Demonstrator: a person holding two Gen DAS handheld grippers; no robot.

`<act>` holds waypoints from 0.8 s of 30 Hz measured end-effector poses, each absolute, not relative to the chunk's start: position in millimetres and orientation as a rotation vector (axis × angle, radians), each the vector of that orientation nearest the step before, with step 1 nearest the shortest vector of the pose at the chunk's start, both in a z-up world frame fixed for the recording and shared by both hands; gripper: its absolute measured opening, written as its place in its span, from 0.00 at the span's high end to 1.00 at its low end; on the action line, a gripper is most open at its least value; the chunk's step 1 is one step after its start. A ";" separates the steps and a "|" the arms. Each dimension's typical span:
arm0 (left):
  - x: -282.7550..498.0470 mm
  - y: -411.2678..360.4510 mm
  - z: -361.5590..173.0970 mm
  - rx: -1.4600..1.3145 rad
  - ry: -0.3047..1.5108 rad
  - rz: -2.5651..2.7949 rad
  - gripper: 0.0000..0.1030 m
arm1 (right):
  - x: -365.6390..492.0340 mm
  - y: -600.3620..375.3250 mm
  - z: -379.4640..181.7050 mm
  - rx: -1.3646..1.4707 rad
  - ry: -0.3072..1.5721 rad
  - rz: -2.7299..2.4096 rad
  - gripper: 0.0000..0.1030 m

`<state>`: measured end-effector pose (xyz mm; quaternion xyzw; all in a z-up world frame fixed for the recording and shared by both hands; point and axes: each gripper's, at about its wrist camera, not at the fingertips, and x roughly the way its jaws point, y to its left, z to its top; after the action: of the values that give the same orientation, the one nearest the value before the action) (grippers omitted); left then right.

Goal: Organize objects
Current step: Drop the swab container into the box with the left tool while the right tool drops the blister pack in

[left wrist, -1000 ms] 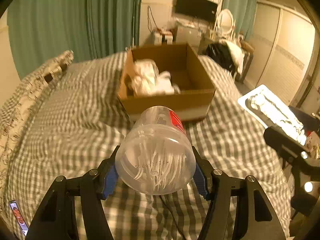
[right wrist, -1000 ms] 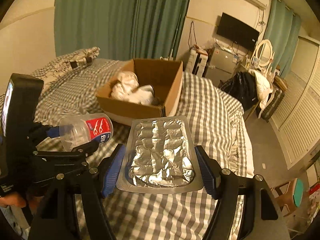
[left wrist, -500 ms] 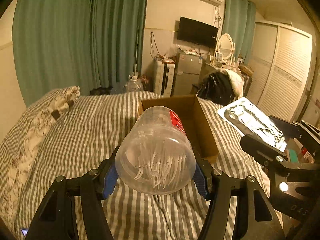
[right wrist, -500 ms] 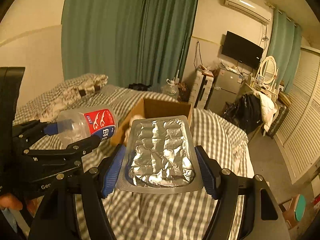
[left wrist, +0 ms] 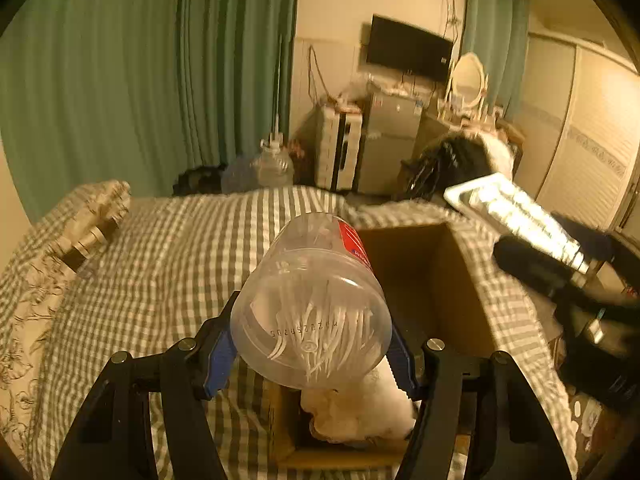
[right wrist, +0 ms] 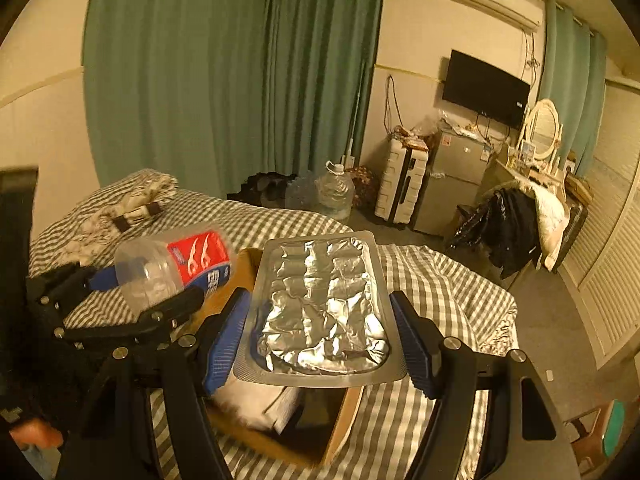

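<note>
My left gripper [left wrist: 310, 354] is shut on a clear plastic jar [left wrist: 310, 304] with a red label, holding white picks; it hangs over the open cardboard box [left wrist: 460, 292] on the bed. The jar also shows in the right wrist view [right wrist: 172, 268]. My right gripper [right wrist: 320, 344] is shut on a silver foil blister pack [right wrist: 320, 308], held flat above the same box [right wrist: 340, 428]. The pack shows at the right of the left wrist view [left wrist: 516, 216]. White crumpled items [left wrist: 360, 412] lie inside the box.
The box sits on a checked bed cover [left wrist: 168, 264] with a patterned pillow [left wrist: 72, 240] at the left. Green curtains [right wrist: 224, 80], water jugs [right wrist: 334, 192], a suitcase [right wrist: 402, 184], a small fridge [right wrist: 452, 176] and dark clothes [right wrist: 508, 228] stand beyond the bed.
Both grippers have moved forward and now hang over the box, which has come close beneath them. The jar and the blister pack stay gripped.
</note>
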<state>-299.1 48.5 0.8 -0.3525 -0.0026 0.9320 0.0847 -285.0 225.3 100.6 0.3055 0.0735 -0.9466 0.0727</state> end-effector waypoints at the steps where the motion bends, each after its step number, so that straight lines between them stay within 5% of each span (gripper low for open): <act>1: -305.0 50.5 -6.4 -1.071 -0.002 2.774 0.37 | -292.6 227.2 96.9 0.922 0.212 -2.846 0.33; 15: -333.0 61.6 -50.9 -1.121 0.007 2.698 0.34 | -353.7 229.0 45.9 0.977 0.173 -2.831 0.32; 18: -326.0 62.7 -43.7 -1.086 0.022 2.711 0.18 | -351.1 236.4 46.7 0.951 0.126 -2.836 0.24; 24: -297.9 65.9 -7.7 -1.004 0.081 2.755 0.09 | -329.6 245.3 70.0 0.916 0.082 -2.875 0.18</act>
<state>-297.9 65.9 -7.7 -0.3404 0.0273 0.9341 0.1040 -329.6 245.3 70.0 0.3028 0.0272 -0.9507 0.0613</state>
